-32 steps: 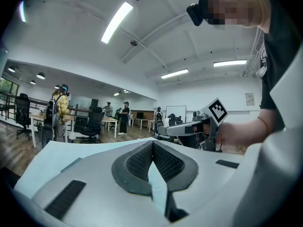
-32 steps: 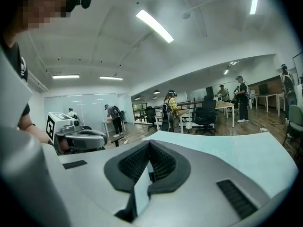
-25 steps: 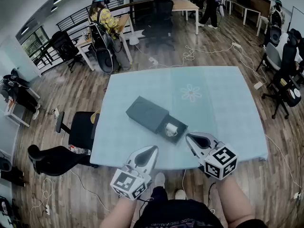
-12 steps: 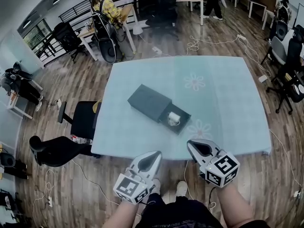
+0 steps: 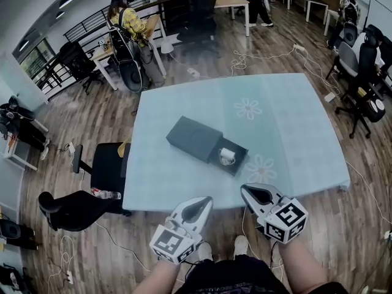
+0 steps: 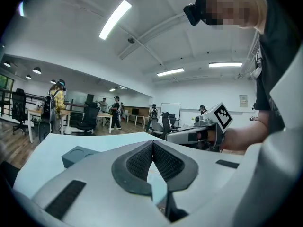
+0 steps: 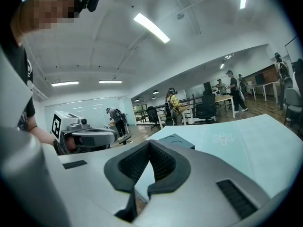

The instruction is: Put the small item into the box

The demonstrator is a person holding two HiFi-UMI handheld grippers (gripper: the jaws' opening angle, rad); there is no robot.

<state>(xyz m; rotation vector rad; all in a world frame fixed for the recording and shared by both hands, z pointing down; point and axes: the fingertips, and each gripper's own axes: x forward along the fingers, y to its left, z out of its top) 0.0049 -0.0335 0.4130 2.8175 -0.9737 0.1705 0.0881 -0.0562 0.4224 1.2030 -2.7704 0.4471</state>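
Observation:
A dark grey box (image 5: pixel 195 138) lies on the pale blue table (image 5: pixel 294 133), with its tray pulled out toward me. In that tray rests a small white item (image 5: pixel 226 156). My left gripper (image 5: pixel 205 199) and right gripper (image 5: pixel 245 188) hang side by side in front of the table's near edge, over the floor, both apart from the box. In the left gripper view the left gripper (image 6: pixel 152 143) has its pads together with nothing between them, and the box (image 6: pixel 78 154) shows beyond. The right gripper (image 7: pixel 149 142) is shut and empty too, box (image 7: pixel 177 140) ahead.
A black office chair (image 5: pixel 107 164) stands at the table's left side. Cables (image 5: pixel 245 63) trail over the wooden floor beyond the table. People stand at desks (image 5: pixel 128 26) far off, and more chairs (image 5: pixel 361 97) sit at the right.
Both grippers have drawn back toward me, from over the table's near edge to in front of it. The box and the item in its tray have not moved.

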